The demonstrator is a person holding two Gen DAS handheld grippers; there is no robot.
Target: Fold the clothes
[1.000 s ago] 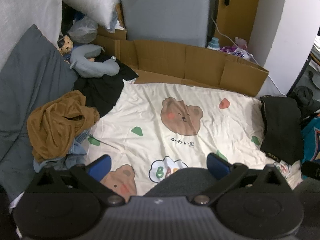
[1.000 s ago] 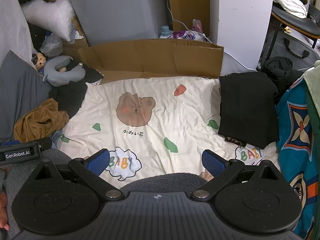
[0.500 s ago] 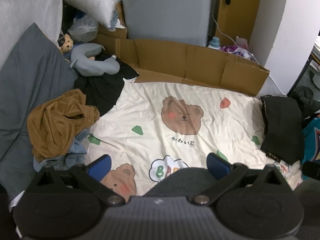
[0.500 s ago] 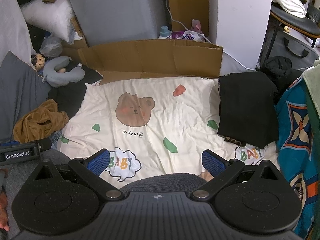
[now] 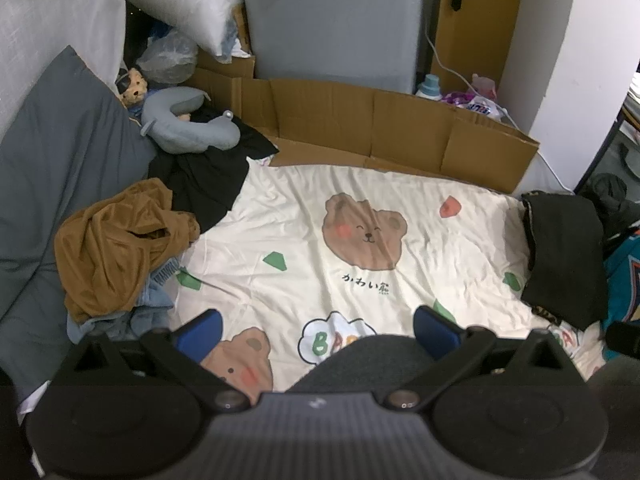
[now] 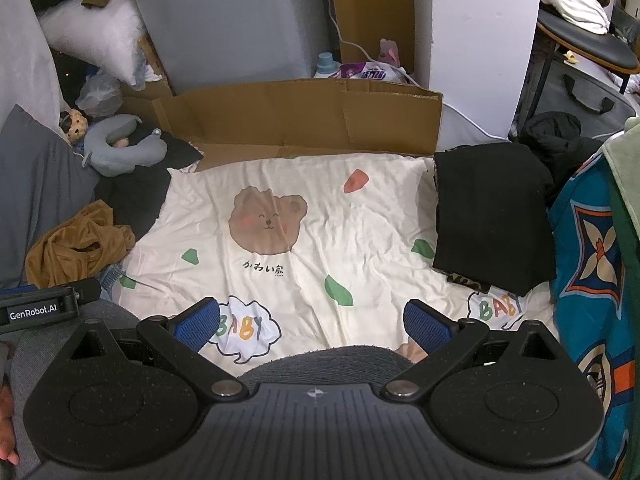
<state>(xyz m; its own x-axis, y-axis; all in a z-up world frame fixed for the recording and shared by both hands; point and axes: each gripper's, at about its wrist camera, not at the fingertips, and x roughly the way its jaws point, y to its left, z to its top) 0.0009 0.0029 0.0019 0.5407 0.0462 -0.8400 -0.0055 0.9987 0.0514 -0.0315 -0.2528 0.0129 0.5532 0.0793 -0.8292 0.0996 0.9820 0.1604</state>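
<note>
Left wrist view, going left to right: grey pillow (image 5: 60,152) at the edge, then the unfolded heap, with a crumpled brown garment (image 5: 116,240) on top of some blue denim (image 5: 148,312), and a loose black garment (image 5: 204,184) behind it under a grey neck pillow (image 5: 188,128). Middle is the cream bear-print sheet (image 5: 320,248), bare and a bit wrinkled. Far right sits a folded black garment (image 5: 564,256), looks like the done pile. The left gripper (image 5: 316,332) hovers over the sheet's near edge, jaws wide apart, holding nothing. The right gripper (image 6: 312,326) is the same: jaws spread, empty, hanging over the "BABY" print. So it reads as the between-items step, nothing laid out yet. Next move probably calls for the left gripper to reach over to the brown garment, pinch a single layer without snagging the denim underneath, and drag it onto the sheet to spread flat.
</note>
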